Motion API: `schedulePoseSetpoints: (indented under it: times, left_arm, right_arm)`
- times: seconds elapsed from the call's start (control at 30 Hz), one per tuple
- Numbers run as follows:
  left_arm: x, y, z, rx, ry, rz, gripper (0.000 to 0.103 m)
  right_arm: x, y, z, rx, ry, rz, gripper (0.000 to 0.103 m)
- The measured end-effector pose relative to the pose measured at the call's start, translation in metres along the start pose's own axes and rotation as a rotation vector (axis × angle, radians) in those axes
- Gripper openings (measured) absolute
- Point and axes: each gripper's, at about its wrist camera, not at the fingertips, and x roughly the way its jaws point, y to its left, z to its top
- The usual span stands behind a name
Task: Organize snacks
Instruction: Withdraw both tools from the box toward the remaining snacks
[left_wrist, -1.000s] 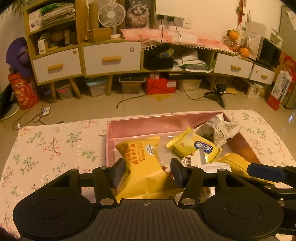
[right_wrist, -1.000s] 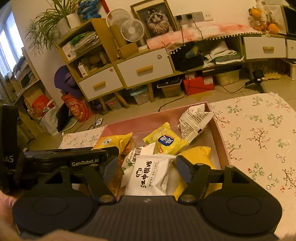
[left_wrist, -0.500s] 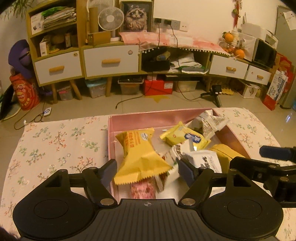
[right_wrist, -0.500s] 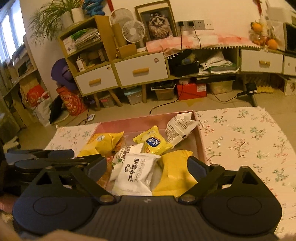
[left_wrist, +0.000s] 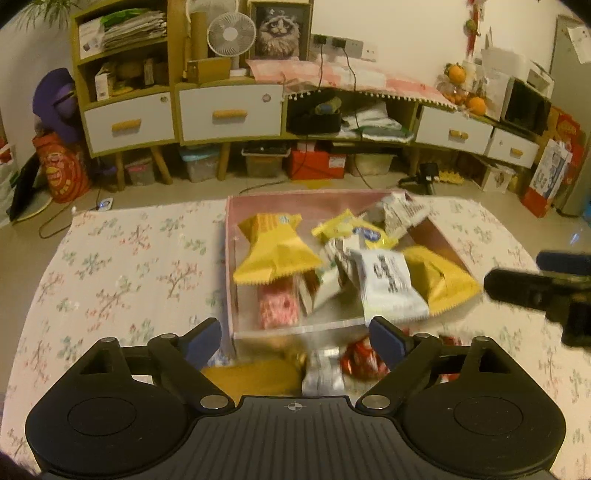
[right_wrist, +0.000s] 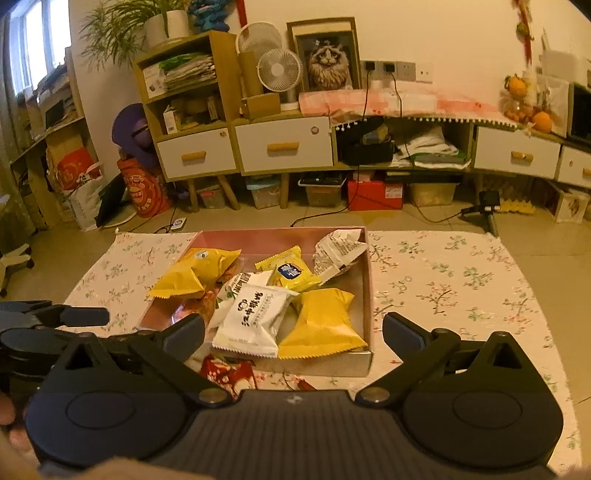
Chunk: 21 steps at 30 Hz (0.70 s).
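A pink box (left_wrist: 295, 201) (right_wrist: 367, 295) on the floral cloth holds several snack packets: a yellow one (left_wrist: 275, 245) (right_wrist: 195, 271) at the left, a white one (left_wrist: 388, 284) (right_wrist: 255, 317), another yellow one (right_wrist: 323, 325) at the near right. Loose snacks lie in front of the box: a red wrapper (left_wrist: 364, 360) (right_wrist: 227, 371), a silver one (left_wrist: 323, 373) and a yellow packet (left_wrist: 251, 376). My left gripper (left_wrist: 295, 341) is open and empty above the loose snacks. My right gripper (right_wrist: 293, 339) is open and empty in front of the box.
The floral cloth (left_wrist: 122, 273) (right_wrist: 454, 280) covers the table around the box. The right gripper shows at the right of the left wrist view (left_wrist: 539, 291); the left gripper shows at the left of the right wrist view (right_wrist: 51, 325). Cabinets (right_wrist: 284, 147) stand behind.
My left gripper has let go of the yellow packet, which now lies in the box, and has pulled back. My right gripper has opened wider and pulled back too. Loose snacks have come into view.
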Motion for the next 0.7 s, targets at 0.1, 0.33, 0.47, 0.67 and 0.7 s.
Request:
schedulePoseSetpoints:
  times: [0.1,0.33,0.47,0.67,0.7]
  left_arm:
    - [-0.009,-0.004,-0.007,0.017,0.007,0.011,0.092]
    - [-0.029,-0.005,-0.03,-0.01,-0.002,0.008,0.097]
    - [-0.034,-0.005,-0.042,-0.012,-0.019,0.018,0.099]
    - [-0.035,-0.003,-0.062,0.032,-0.024,0.016,0.101]
    - [-0.035,-0.001,-0.065,0.029,-0.017,0.008,0.101]
  right_arm:
    - [-0.006,0.003,-0.005,-0.042,-0.003,-0.004,0.103]
    - [-0.013,-0.003,-0.019,-0.012,0.006,0.069,0.103]
    - [-0.013,-0.012,-0.029,0.019,0.014,0.076,0.103]
    - [-0.018,-0.013,-0.05,-0.086,-0.007,0.066,0.103]
    - [-0.018,-0.014,-0.054,-0.098,-0.005,0.066,0.103]
